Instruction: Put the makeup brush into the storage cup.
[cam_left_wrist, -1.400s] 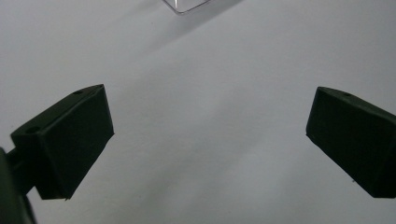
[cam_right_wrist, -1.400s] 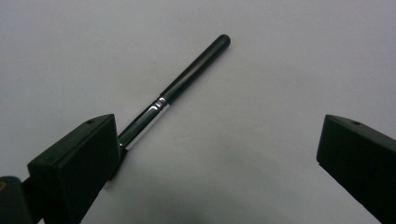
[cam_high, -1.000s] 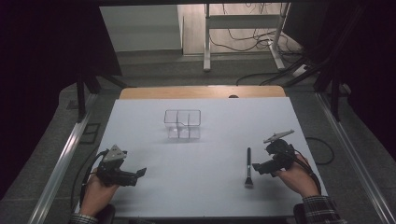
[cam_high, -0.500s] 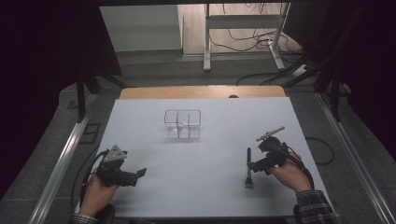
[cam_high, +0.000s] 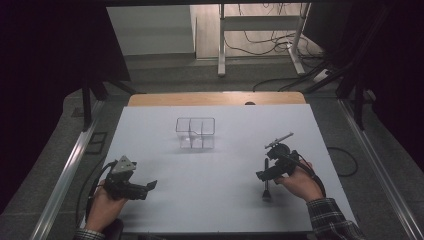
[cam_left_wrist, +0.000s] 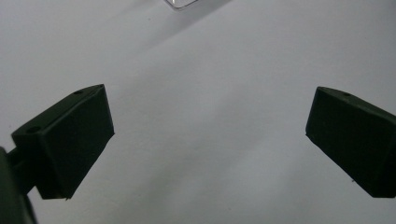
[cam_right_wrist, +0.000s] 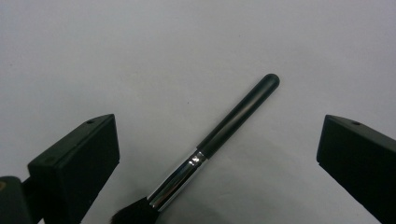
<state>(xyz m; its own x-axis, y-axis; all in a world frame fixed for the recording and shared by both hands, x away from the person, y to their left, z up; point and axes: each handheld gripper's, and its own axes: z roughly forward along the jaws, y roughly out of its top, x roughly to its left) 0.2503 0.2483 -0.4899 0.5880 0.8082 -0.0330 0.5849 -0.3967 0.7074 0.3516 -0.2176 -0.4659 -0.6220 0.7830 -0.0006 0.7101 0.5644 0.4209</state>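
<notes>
Near the right edge of the white table (cam_high: 220, 200) lies a makeup brush (cam_right_wrist: 219, 140), flat on the surface, black handle pointing away from the person and bristles toward them. Right gripper (cam_high: 268, 172) hovers just over it, jaws spread wide with nothing between them but the brush below; the right gripper view puts the silver ferrule (cam_right_wrist: 180, 179) and handle between the two jaws, running at a slant to them. Left gripper (cam_high: 145, 186) sits low at the near left, jaws also wide open and empty, well apart from the brush. Clear two-compartment organizer (cam_high: 195, 132) stands mid-table, apart from both. Risks, as judged: the handle is thin, round and lies flat, so jaws closing at a slant could roll it or pinch it out sideways. Descending too far would jam the jaw tips on the table; too little and they close above the handle. Gripping on the slick ferrule, or near the bristles, could let the brush pivot and droop when lifted.
</notes>
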